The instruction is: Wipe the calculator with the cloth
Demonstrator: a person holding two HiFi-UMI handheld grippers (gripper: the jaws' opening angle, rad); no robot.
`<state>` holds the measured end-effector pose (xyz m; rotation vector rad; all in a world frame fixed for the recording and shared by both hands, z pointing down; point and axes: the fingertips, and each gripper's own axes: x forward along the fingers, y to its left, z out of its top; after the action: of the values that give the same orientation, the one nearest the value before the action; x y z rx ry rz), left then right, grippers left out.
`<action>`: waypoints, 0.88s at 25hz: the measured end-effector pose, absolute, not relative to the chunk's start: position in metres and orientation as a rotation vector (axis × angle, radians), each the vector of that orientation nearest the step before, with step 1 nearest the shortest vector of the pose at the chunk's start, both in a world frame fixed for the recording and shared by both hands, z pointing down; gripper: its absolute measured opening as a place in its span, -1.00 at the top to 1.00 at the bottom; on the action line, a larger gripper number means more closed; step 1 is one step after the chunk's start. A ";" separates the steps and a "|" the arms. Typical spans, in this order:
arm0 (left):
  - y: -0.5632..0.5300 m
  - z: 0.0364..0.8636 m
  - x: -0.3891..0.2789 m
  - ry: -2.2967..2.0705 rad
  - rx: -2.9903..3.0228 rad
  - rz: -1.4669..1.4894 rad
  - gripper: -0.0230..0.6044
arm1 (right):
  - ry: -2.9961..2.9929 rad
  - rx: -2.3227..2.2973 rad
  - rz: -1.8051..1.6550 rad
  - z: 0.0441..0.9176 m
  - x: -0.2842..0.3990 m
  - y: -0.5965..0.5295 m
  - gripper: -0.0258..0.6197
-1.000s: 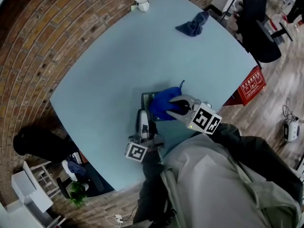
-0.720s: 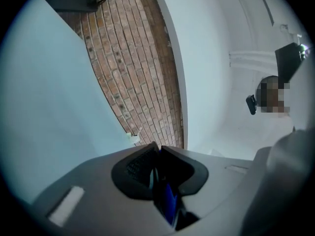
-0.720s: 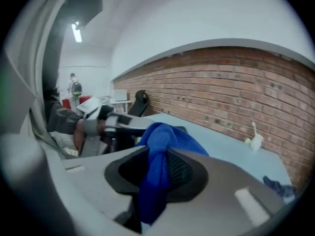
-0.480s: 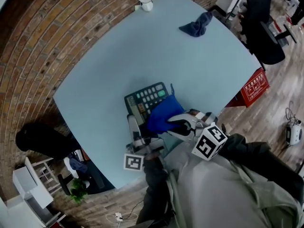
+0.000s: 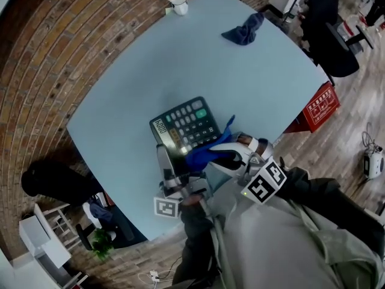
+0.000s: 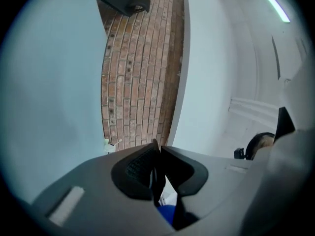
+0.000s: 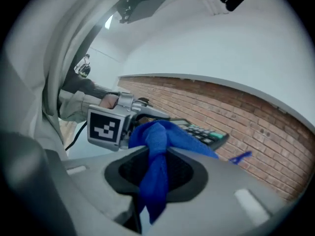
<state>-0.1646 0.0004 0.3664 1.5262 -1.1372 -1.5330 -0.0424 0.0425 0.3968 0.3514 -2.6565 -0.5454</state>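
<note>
Calculator is gripped by its lower left edge in the left gripper, whose jaws are almost closed on the thin casing. It is held tilted near the middle of the head view, over the pale blue bench, with its keys turned upward. Blue cloth is pinched in a bunch between the jaws of the right gripper, which are closed part-way on it. In the head view the cloth is seen across the calculator's lower right corner. A white cup is set at the top edge of the bench. A darker blue rag is heaped at the upper right, well apart from both grippers.
</note>
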 end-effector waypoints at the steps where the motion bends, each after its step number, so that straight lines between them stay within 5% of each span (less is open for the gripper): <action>1: 0.003 0.365 -0.166 -1.119 1.514 -1.553 0.80 | -2.661 0.404 -0.549 0.393 -0.032 0.036 0.61; 7: 0.002 0.359 -0.160 -1.013 1.516 -1.572 0.80 | -2.758 0.685 -0.512 0.366 0.009 -0.014 0.61; 22: 0.007 0.351 -0.139 -0.916 1.542 -1.536 0.81 | -3.033 0.492 -0.458 0.337 0.014 -0.002 0.61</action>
<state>-0.1394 0.0068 0.3507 1.5416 -0.9161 -1.5359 0.0137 -0.0021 0.3369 0.4923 -3.0329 -0.4579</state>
